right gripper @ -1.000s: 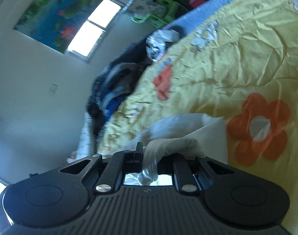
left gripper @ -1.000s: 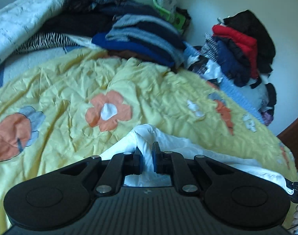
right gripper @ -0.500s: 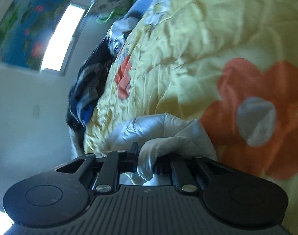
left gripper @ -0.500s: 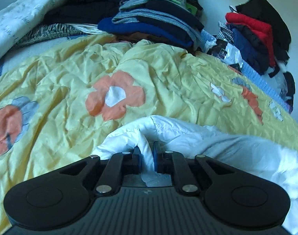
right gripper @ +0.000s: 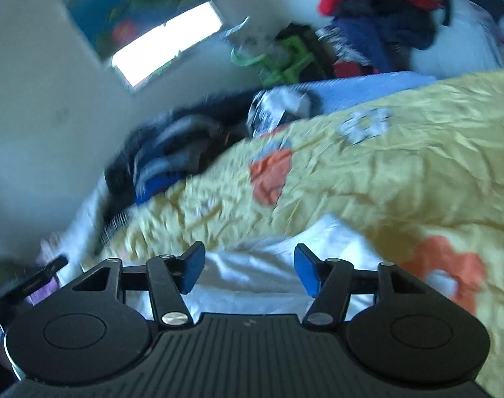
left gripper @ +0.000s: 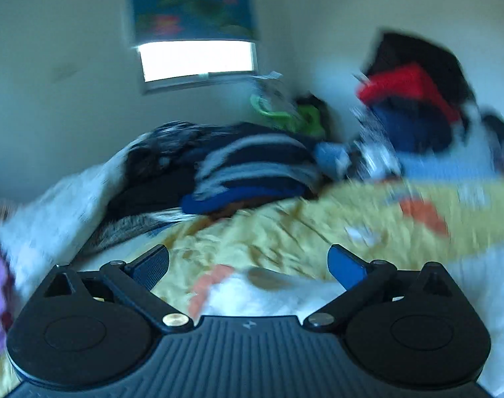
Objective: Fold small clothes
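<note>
Left wrist view, blurred. Left gripper (left gripper: 248,267) fills the bottom of the frame, jaws opening and already wide apart, nothing pinched between them. White garment (left gripper: 271,293) lies low centre, just beyond the gripper body, on the yellow flowered bedspread (left gripper: 285,232); more white cloth shows at the lower right edge. Folded dark and striped clothes (left gripper: 252,172) sit in mid frame, a second heap with a red piece (left gripper: 407,83) at upper right, a window (left gripper: 198,59) top centre.

Right wrist view, sharper on the right side. Right gripper (right gripper: 250,270) at bottom centre, jaws opening, partly apart; the white garment (right gripper: 278,258) lies beneath and beyond the blue pads, and I see no pad pressing on it. Bedspread (right gripper: 401,172) runs across the right half.

Handling, as judged: thin, soft, light fabric, limp and creased, not fragile. It should bunch and slide a little on the smooth spread. Best taken at an edge or corner, one gripper at each end, pinching a single layer so the fold stays square.
</note>
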